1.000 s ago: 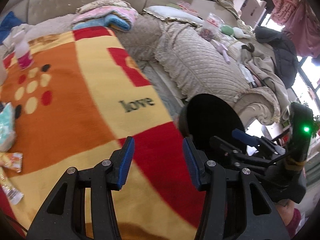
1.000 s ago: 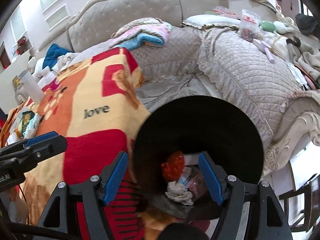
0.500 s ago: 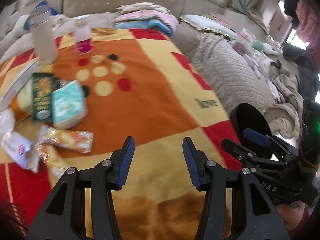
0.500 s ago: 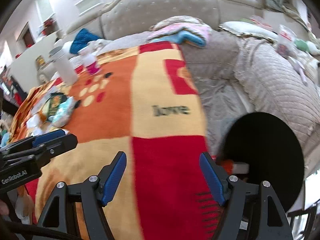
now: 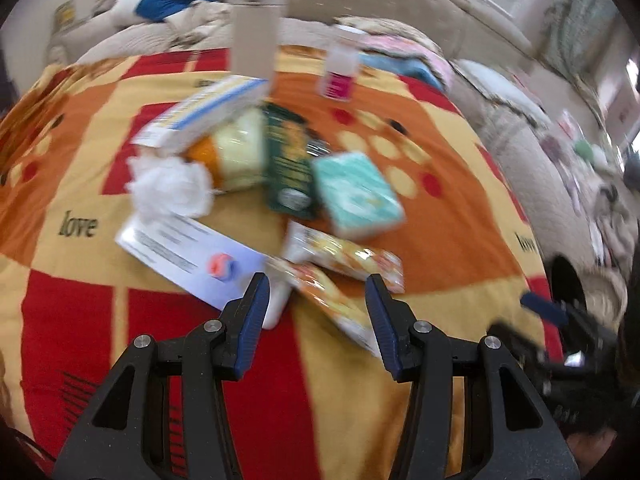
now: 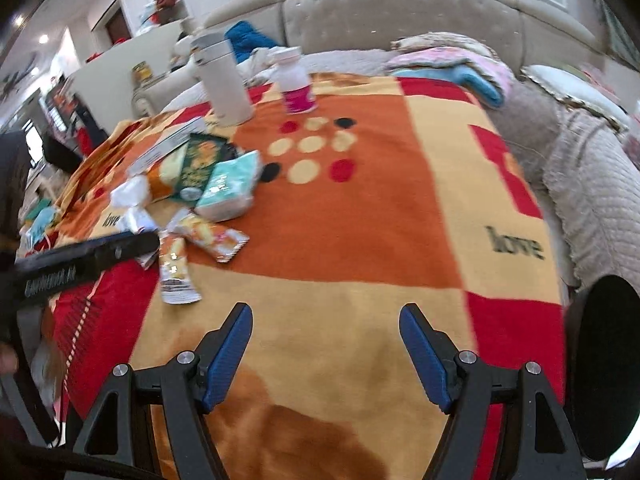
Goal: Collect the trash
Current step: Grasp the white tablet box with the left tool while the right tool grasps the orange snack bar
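Note:
Trash lies in a heap on the orange, yellow and red blanket (image 5: 440, 240): a crumpled white tissue (image 5: 168, 188), a flat white packet (image 5: 188, 256), a dark green packet (image 5: 288, 168), a teal tissue pack (image 5: 356, 192) and two orange snack wrappers (image 5: 344, 256). My left gripper (image 5: 316, 284) hovers open just above the nearer wrapper (image 5: 332, 304), gripping nothing. My right gripper (image 6: 326, 312) is open and empty over bare blanket, to the right of the heap (image 6: 200, 200). The black trash bin (image 6: 604, 368) stands at the blanket's right edge.
A tall white flask (image 6: 224, 80) and a small bottle with a pink label (image 6: 296, 80) stand upright behind the heap. A white box with a blue stripe (image 5: 204, 116) leans on a yellow bag. A beige quilted sofa (image 6: 580, 168) with folded cloths surrounds the blanket.
Both views have swung left, away from the black bin and onto the heap of trash. The left gripper now sits over the snack wrappers. Both grippers stayed empty.

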